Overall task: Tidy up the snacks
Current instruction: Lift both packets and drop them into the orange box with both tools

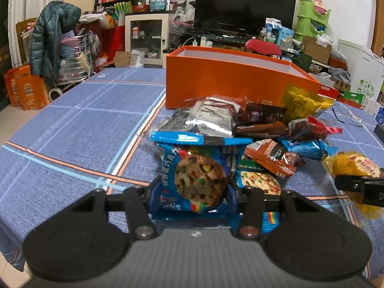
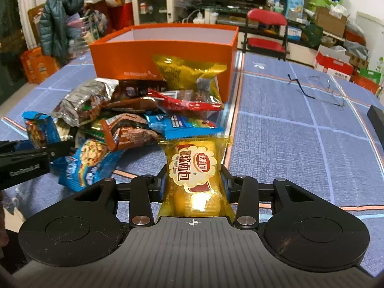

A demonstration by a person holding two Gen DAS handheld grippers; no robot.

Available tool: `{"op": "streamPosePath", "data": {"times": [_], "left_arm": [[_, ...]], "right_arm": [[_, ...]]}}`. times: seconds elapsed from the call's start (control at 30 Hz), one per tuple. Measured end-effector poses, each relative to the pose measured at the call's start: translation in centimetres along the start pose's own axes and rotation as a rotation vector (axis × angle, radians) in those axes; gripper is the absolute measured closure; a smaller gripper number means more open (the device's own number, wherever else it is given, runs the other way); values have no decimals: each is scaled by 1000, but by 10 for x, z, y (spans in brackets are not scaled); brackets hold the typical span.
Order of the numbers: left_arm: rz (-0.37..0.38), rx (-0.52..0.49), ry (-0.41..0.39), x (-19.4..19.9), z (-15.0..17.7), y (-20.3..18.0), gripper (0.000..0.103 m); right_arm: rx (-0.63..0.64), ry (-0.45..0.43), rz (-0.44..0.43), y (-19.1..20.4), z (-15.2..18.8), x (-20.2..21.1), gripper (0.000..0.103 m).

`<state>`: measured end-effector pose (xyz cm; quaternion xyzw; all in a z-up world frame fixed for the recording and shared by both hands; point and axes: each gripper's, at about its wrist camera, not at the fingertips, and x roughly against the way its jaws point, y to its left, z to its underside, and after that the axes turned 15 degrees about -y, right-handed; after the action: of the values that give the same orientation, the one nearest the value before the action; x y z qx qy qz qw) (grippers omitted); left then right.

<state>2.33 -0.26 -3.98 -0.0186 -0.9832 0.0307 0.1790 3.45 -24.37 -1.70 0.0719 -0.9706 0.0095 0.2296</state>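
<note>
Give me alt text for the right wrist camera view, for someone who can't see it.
The right gripper is shut on a yellow soft-bread packet above a blue checked tablecloth. Behind it lies a pile of snack packets in front of an open orange box; the left gripper enters from the left edge.

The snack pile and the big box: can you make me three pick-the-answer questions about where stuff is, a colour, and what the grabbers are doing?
1. Where does the box stand?
A. behind the snack pile
B. on the red chair
C. under the cloth

2. What colour is the box?
A. green
B. orange
C. white

3. What does the right gripper hold?
A. nothing
B. eyeglasses
C. the yellow bread pack

Answers: 1 A, the pile lies in front of it on the table. 2 B, its walls are orange. 3 C, the fingers press on its sides; the left gripper grips the blue cookie pack.
</note>
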Motion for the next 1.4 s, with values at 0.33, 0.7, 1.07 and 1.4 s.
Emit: {"op": "streamPosePath", "data": {"times": [0.33, 0.7, 1.07, 1.4], "left_arm": [[18, -2, -34, 16, -8, 0, 53], [53, 35, -99, 29, -50, 9, 53], [14, 81, -175, -36, -147, 37, 53], [28, -11, -34, -187, -199, 6, 42]], "right_arm": [[71, -92, 10, 13, -14, 35, 79], [32, -205, 14, 9, -45, 49, 79], [-76, -299, 17, -14, -116, 5, 79], [-64, -236, 50, -11, -199, -130, 61]]}}
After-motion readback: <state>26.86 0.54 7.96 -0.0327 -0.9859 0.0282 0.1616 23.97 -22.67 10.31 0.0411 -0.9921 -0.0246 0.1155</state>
